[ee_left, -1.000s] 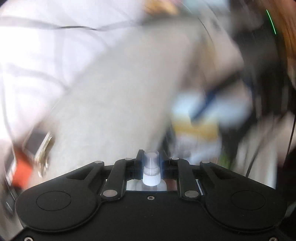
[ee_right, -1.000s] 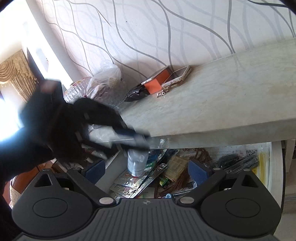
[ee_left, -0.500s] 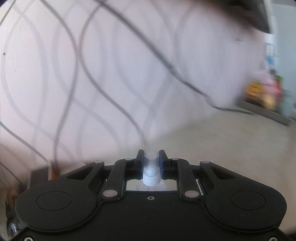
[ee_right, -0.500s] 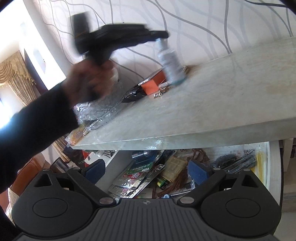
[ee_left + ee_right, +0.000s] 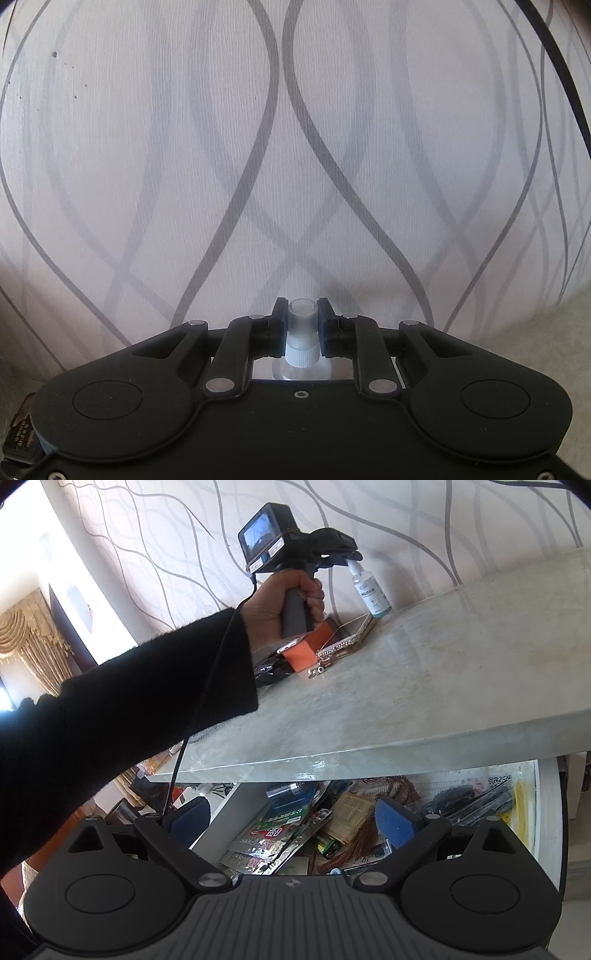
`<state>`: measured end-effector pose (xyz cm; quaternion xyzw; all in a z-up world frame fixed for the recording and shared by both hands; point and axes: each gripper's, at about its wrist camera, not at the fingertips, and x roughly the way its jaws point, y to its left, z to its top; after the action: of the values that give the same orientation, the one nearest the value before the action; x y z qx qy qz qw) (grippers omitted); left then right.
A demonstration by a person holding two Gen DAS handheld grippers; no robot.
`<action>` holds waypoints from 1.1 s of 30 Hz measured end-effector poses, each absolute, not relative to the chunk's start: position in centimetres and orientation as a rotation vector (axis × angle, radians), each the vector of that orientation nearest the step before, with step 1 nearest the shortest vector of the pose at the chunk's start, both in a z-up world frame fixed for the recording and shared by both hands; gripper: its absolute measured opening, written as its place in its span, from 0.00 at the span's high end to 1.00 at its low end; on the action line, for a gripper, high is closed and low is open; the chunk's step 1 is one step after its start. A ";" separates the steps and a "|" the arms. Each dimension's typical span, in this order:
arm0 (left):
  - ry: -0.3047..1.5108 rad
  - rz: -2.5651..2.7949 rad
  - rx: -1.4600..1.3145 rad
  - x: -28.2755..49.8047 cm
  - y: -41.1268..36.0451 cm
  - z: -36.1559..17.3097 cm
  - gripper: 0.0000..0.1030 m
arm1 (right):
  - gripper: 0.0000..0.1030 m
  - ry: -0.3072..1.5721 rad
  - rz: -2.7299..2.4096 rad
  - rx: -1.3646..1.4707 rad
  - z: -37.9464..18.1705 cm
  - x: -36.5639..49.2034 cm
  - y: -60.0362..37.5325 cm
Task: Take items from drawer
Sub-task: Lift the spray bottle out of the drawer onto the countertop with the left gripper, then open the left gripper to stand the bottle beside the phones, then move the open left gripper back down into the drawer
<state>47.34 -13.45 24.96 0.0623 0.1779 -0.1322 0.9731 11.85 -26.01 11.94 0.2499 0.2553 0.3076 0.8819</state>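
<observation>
Left tool clamps the spray bottle's cap, bottle hanging upright beneath.

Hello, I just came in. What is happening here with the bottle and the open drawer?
A person is taking things out of the cluttered drawer. The left claw is shut on the cap of a small spray bottle, whose base is at the stone countertop by the wall, beside two phones; whether it rests there I cannot tell. The right claw hangs open over the drawer, holding nothing.
</observation>
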 end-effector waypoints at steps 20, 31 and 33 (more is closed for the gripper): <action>0.367 -0.280 0.034 41.8 -10.5 25.4 0.24 | 0.04 0.520 0.642 0.526 12.0 11.5 -26.2; 0.508 -0.647 0.207 21.9 -6.7 22.4 0.22 | 0.04 0.468 0.814 0.401 12.8 9.9 -24.9; 0.581 -0.643 0.173 20.9 -3.6 22.4 0.22 | 0.04 0.460 0.835 0.351 12.9 9.5 -24.1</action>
<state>20.87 -3.61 22.42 0.0838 0.2810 -0.3113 0.9039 9.50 -24.14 12.95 0.1682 0.2200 0.3998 0.8738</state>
